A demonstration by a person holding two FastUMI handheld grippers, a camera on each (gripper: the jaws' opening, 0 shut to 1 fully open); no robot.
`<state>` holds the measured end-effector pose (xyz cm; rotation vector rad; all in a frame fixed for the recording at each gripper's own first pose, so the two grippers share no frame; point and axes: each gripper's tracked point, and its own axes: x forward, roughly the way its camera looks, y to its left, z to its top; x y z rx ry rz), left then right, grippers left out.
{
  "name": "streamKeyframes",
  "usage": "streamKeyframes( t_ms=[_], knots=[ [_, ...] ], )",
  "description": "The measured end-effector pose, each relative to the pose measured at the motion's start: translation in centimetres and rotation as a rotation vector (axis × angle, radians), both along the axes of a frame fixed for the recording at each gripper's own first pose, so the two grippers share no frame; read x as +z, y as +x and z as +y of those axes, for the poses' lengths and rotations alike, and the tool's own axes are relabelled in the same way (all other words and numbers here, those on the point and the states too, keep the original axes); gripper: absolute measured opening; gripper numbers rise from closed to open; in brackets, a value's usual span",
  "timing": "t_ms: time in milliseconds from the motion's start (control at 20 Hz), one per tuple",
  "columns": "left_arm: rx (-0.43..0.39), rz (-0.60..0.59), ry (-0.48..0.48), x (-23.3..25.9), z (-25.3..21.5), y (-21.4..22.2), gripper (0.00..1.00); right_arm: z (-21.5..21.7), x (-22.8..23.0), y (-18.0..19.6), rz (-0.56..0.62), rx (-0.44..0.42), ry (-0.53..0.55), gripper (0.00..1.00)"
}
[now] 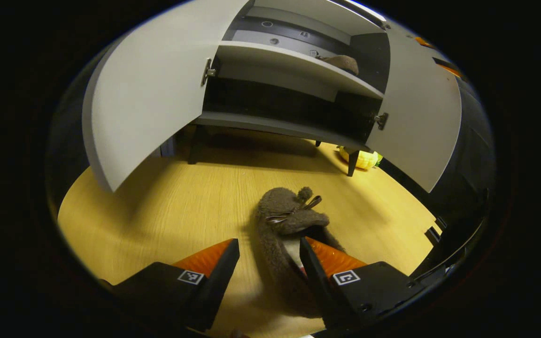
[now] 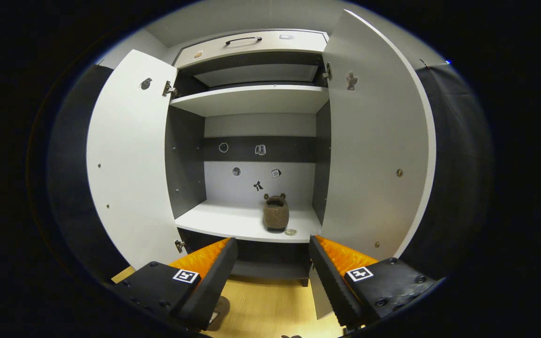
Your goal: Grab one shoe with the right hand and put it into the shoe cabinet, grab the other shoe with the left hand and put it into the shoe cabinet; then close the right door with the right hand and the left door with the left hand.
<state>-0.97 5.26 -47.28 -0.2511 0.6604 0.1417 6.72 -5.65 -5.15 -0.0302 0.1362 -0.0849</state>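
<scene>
A brown fuzzy slipper (image 1: 283,213) with a small bow lies on the wooden floor in the left gripper view. My left gripper (image 1: 268,256) is open and low over its heel end: one finger stands left of the slipper, the other over its opening, and the slipper's left wall lies between them. The other slipper (image 2: 276,213) stands on the middle shelf (image 2: 233,220) of the open shoe cabinet, seen too as that slipper (image 1: 343,62) in the left gripper view. My right gripper (image 2: 273,263) hangs open in front of the cabinet, holding nothing.
Both cabinet doors stand wide open: left door (image 2: 129,159), right door (image 2: 374,155), and again left door (image 1: 153,94) and right door (image 1: 421,122). A drawer (image 2: 251,42) sits on top. A yellow object (image 1: 362,159) lies by a cabinet leg.
</scene>
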Motion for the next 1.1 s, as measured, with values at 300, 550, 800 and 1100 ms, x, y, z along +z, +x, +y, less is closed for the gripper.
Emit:
streamKeyframes(
  t_ms=[300,550,800,1100],
  knots=[
    [-0.005,-0.008,0.002,-1.4,-0.4,1.6,0.70,-1.5,-0.4,-1.2,0.020,-0.025,-0.008,0.98],
    [0.021,-0.021,0.053,-1.7,-0.2,2.6,0.55,-1.8,-2.0,-1.5,0.070,-0.010,-0.032,0.98],
    [0.067,-0.002,0.041,-1.7,0.8,2.4,0.07,-2.3,-3.1,-1.2,0.099,0.000,-0.017,0.98],
    [0.049,0.015,0.057,0.1,1.4,1.8,0.05,-1.6,-3.9,-1.1,0.118,0.037,-0.003,0.98]
  ],
)
